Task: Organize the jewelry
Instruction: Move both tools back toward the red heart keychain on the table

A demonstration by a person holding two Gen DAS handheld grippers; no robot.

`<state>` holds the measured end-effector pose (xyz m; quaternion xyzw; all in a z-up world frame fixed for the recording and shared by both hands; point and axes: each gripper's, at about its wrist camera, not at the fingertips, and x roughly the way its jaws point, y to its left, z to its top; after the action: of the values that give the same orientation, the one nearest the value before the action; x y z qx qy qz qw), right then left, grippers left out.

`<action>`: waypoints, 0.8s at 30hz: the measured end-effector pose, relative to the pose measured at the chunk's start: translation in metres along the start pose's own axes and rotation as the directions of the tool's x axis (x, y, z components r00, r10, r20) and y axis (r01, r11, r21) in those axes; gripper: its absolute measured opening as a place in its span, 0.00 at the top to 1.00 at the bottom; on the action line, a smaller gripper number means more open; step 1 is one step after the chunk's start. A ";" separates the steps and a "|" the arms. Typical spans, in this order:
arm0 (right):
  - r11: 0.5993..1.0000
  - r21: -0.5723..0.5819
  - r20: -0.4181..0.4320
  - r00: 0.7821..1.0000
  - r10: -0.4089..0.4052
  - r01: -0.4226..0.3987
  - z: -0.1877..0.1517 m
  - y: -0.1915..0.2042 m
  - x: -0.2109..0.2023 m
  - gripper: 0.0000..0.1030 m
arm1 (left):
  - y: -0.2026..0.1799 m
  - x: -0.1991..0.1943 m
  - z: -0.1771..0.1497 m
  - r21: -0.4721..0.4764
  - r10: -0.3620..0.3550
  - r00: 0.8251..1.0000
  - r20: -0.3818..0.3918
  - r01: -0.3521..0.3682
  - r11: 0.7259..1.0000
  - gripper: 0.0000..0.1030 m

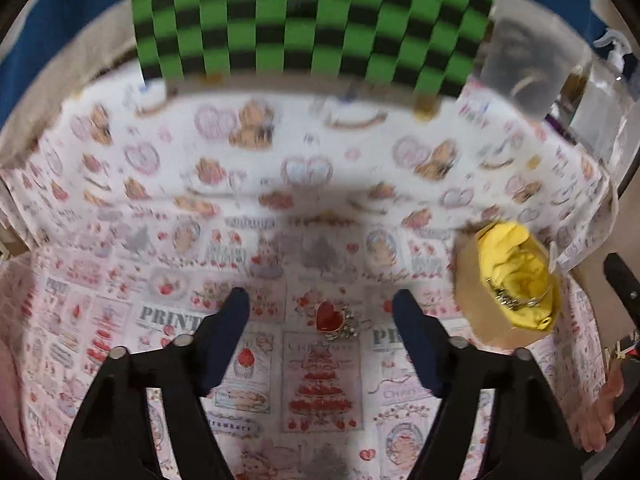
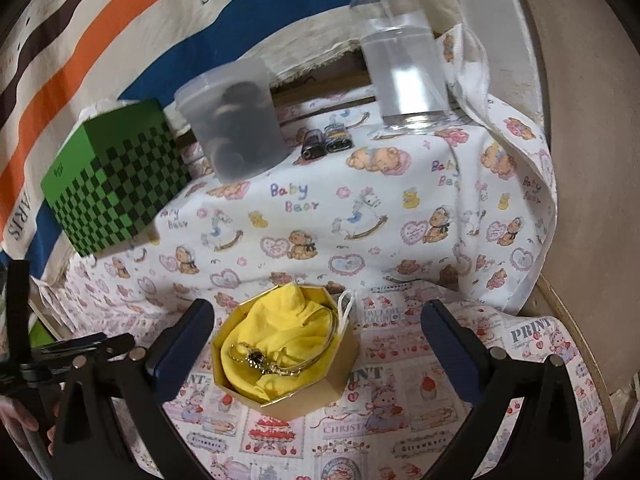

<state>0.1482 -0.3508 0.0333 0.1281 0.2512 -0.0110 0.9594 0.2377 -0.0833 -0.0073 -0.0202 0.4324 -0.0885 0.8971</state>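
Note:
A red heart brooch (image 1: 331, 317) with a sparkly metal rim lies on the printed cloth. My left gripper (image 1: 322, 300) is open, its jaws either side of the brooch and just above it. An octagonal gold box (image 2: 280, 354) lined with yellow cloth holds gold jewelry (image 2: 262, 359); it also shows in the left wrist view (image 1: 510, 280), to the right of the left gripper. My right gripper (image 2: 318, 316) is open and empty, its jaws straddling the box from the near side.
A green-and-black checkered box (image 2: 116, 176) stands at the back left, also in the left wrist view (image 1: 312, 20). A frosted plastic tub (image 2: 236, 120), a clear spray bottle (image 2: 404, 56) and two small dark items (image 2: 326, 142) stand behind. The table's wooden edge (image 2: 576, 320) runs at right.

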 end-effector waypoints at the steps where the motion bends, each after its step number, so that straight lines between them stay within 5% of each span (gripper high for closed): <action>1: 1.000 -0.006 -0.003 1.000 -0.004 0.004 -0.001 0.001 0.001 0.00 | 0.000 0.005 -0.001 -0.003 -0.004 1.000 -0.010 0.004 1.000 0.40; 11: 0.998 -0.011 -0.024 0.998 -0.057 0.056 -0.001 -0.001 0.006 0.00 | -0.002 0.040 -0.012 -0.041 -0.049 0.993 -0.103 0.045 0.998 0.61; 16: 0.998 -0.023 -0.024 0.998 -0.064 0.063 -0.001 0.000 0.006 0.00 | 0.006 0.036 -0.013 -0.093 -0.080 0.992 -0.102 0.071 0.993 0.90; 24: 0.999 -0.049 -0.026 1.000 -0.012 0.011 -0.003 0.014 -0.004 0.00 | 0.010 0.002 -0.022 -0.099 -0.058 0.997 -0.044 0.053 0.994 0.97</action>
<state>0.1451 -0.3364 0.0363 0.1036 0.2645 -0.0089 0.9588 0.2237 -0.0728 -0.0237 -0.0741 0.4563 -0.0927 0.8819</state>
